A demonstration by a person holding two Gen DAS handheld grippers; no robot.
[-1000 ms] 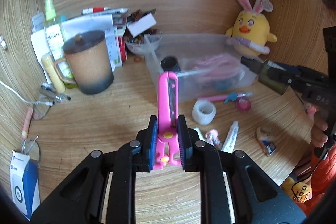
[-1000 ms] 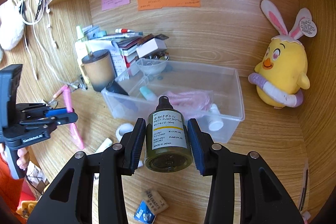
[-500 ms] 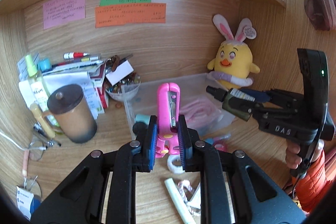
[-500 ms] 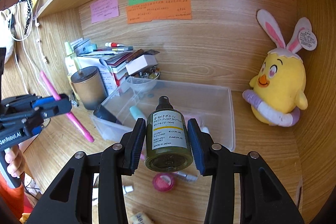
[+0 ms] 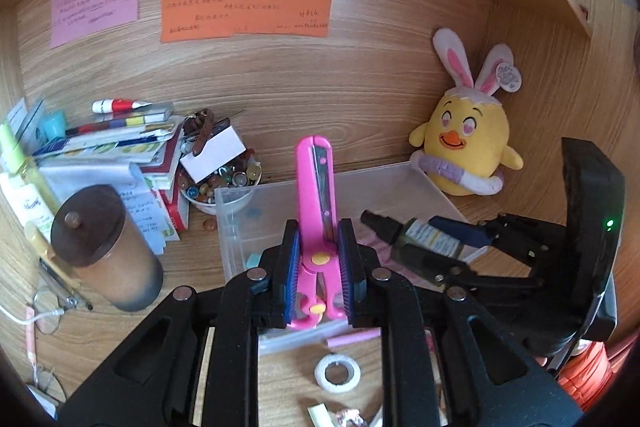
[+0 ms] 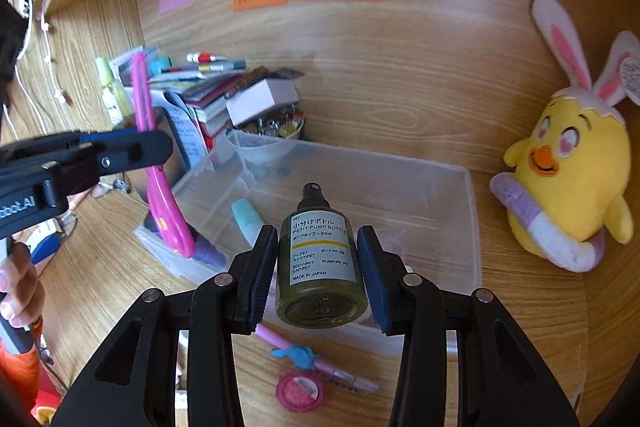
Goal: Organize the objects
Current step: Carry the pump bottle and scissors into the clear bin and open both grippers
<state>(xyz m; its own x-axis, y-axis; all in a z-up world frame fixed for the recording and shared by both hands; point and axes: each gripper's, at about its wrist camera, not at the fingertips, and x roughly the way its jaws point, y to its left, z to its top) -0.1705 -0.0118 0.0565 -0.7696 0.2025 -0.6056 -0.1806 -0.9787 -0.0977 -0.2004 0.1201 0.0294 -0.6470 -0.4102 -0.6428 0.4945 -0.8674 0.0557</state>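
Observation:
My left gripper (image 5: 319, 255) is shut on pink scissors (image 5: 316, 203), blades pointing up and forward, held above the near left end of a clear plastic bin (image 5: 256, 223). In the right wrist view the scissors (image 6: 160, 187) hang over the bin's left edge. My right gripper (image 6: 318, 259) is shut on a green pump bottle (image 6: 320, 259) with a white label, held above the bin (image 6: 460, 227); it also shows in the left wrist view (image 5: 424, 239). A light blue tube (image 6: 248, 219) lies inside the bin.
A brown lidded mug (image 5: 104, 251), stacked papers and books (image 5: 120, 155) and a bowl of beads (image 5: 224, 183) stand left of the bin. A yellow plush chick (image 6: 568, 179) sits at the right. A tape roll (image 5: 337, 373), pink pen (image 6: 316, 359) and round pink tin (image 6: 300, 391) lie in front.
Both grippers have moved forward toward the bin. The scissors and the bottle now sit over it, and the two grippers are closer together.

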